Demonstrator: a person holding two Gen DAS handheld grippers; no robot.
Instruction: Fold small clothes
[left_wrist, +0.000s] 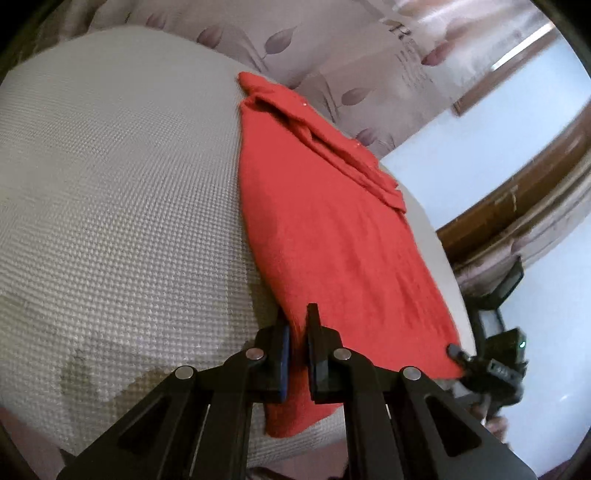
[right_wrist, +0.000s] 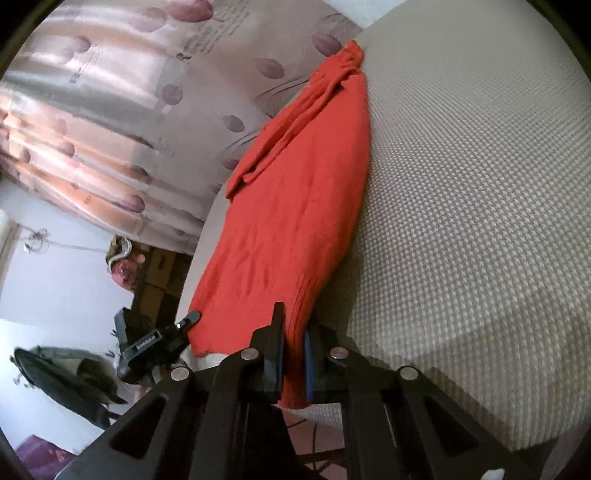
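Observation:
A red knit garment (left_wrist: 325, 229) lies stretched along a grey textured cushion (left_wrist: 110, 184), folded lengthwise with a bunched sleeve at the far end. My left gripper (left_wrist: 298, 332) is shut on the garment's near hem at one corner. My right gripper (right_wrist: 293, 332) is shut on the same hem at the other corner; the red garment (right_wrist: 295, 206) runs away from it over the cushion (right_wrist: 461, 221). The right gripper also shows in the left wrist view (left_wrist: 456, 350) at the hem's right corner. The left gripper shows in the right wrist view (right_wrist: 190, 318).
A curtain with a leaf print (left_wrist: 295, 40) hangs behind the cushion, also in the right wrist view (right_wrist: 110, 110). A brown wooden frame (left_wrist: 517, 192) and pale wall lie to the right. A dark bag (right_wrist: 62, 373) and cluttered items (right_wrist: 122, 258) sit at the left.

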